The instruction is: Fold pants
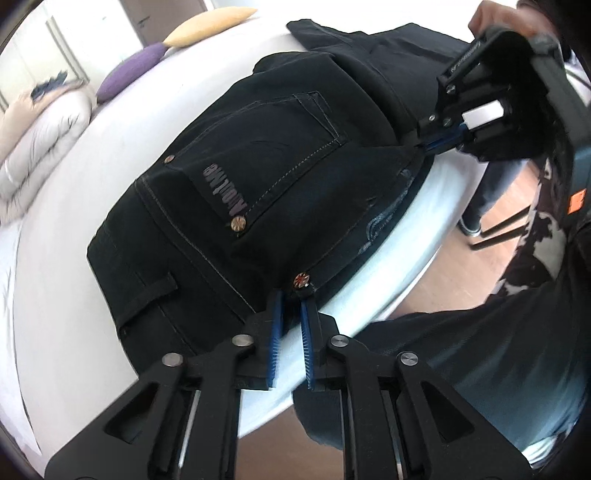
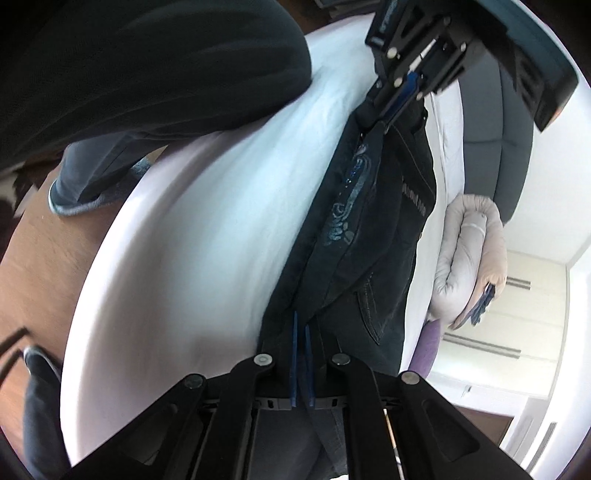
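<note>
While the black pants [image 1: 258, 177] lie along the near edge of the white bed [image 1: 55, 295], the left gripper [image 1: 291, 295] and right gripper [image 2: 301, 328] each pinch their hem closed; bare sheet stays beyond.

**Both grippers clamped, facing each other**

The left gripper [image 1: 291, 295] had its blue-padded fingers nearly closed on fabric. The right gripper [image 2: 301, 328] was likewise pinched tight, its pads almost together, held in a hand [image 1: 495, 18] opposite.
</note>
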`<state>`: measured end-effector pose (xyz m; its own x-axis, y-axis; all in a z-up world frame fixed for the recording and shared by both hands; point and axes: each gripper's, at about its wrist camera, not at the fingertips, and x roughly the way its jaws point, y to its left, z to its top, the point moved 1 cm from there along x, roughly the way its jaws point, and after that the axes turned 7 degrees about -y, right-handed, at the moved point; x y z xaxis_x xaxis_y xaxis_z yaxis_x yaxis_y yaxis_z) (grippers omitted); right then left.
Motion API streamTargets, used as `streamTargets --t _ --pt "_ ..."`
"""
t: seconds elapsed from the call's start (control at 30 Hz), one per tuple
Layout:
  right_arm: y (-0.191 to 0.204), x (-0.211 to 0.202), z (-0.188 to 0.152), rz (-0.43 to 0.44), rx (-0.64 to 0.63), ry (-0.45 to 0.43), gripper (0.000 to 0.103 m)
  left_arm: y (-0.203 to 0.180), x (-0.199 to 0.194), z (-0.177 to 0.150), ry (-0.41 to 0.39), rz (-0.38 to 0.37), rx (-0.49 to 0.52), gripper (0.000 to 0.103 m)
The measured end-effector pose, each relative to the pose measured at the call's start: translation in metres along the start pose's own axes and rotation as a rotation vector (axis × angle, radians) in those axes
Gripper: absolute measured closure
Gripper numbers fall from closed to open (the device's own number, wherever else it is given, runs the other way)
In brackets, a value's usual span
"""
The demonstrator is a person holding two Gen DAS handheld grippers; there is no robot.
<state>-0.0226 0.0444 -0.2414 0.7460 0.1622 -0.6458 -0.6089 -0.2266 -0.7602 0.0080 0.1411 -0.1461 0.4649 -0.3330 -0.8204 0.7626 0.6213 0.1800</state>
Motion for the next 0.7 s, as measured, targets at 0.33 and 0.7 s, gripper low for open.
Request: streamTargets --t 0.33,0.7 --pt "-0.001 -0.003 -0.001 -0.008 0.063 0.016 0.096 0.013 -0.033 0.009 0.001 -0.009 -0.174 0.091" --pt "-0.028 -0.029 -0.033 -0.113 0.487 -0.053 0.036 0.017 0.08 0.089 -0.042 -0.048 -0.456 0.091"
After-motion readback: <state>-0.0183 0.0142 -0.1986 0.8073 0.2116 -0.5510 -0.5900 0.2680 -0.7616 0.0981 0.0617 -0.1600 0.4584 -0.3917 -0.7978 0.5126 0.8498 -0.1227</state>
